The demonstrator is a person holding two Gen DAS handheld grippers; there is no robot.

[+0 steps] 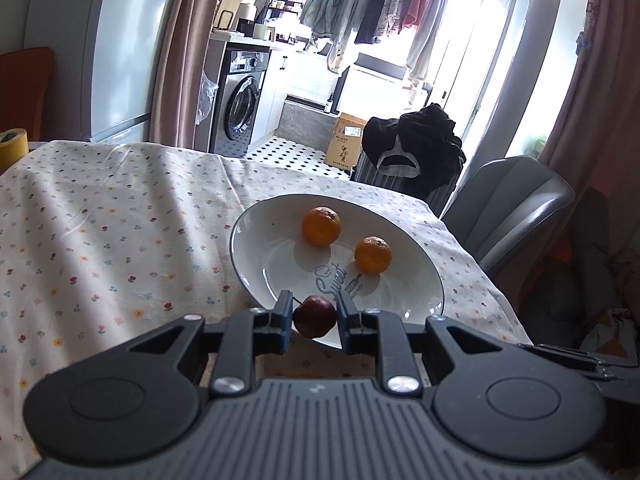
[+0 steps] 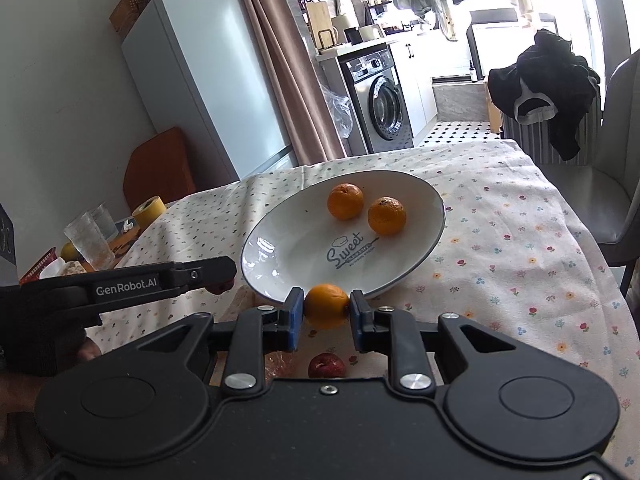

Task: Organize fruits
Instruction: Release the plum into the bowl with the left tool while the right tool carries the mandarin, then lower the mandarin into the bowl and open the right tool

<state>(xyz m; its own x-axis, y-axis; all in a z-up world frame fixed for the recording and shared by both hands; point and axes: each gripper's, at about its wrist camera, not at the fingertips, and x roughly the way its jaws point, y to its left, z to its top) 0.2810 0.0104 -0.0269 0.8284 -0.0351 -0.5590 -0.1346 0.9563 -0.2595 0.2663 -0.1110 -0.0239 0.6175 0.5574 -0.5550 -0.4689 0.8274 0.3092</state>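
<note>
A floral tablecloth [image 2: 500,240] covers the table. At its far left corner stand a yellow tape roll [image 2: 149,211] and two clear glasses [image 2: 89,240]. Beyond the far edge: a white refrigerator [image 2: 204,72], a washing machine [image 2: 384,104], and dark clothing [image 2: 548,84] draped over a grey chair [image 1: 508,208].

Orange tangerines [image 1: 321,226] on white plate [image 1: 256,240]; floral cream tablecloth [image 1: 120,220]

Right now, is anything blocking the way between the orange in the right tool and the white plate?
Nothing visible does. The right tool holds the orange at the near rim of the plate, whose near half is bare; two oranges sit at the far side.
</note>
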